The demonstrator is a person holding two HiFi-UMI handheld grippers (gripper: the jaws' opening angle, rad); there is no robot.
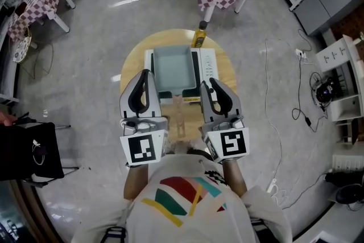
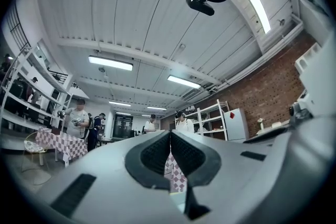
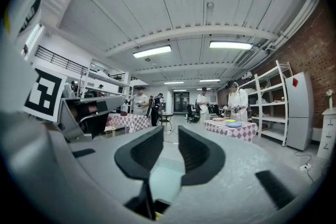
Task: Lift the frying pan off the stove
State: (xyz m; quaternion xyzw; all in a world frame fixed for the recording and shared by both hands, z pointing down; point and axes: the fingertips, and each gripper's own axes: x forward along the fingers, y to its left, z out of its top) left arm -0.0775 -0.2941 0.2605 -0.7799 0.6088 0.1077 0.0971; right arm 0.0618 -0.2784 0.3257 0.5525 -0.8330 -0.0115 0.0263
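Currently rectangular grey-blue metal frying pan point(image 1: 172, 68) sits on flat white stove point(image 1: 208, 62), on round wooden counter point(image 1: 132, 68). Long wooden handle point(image 1: 178, 116) points toward person, between grippers. Pan likely stiff, fairly heavy, nose-heavy when lifted; grip handle close to pan body. Left gripper point(image 1: 146, 73): jaws closed, empty. Right gripper point(image 1: 206, 83): jaws slightly apart, empty. Handle's near end lost between marker cubes; pan contents unclear.
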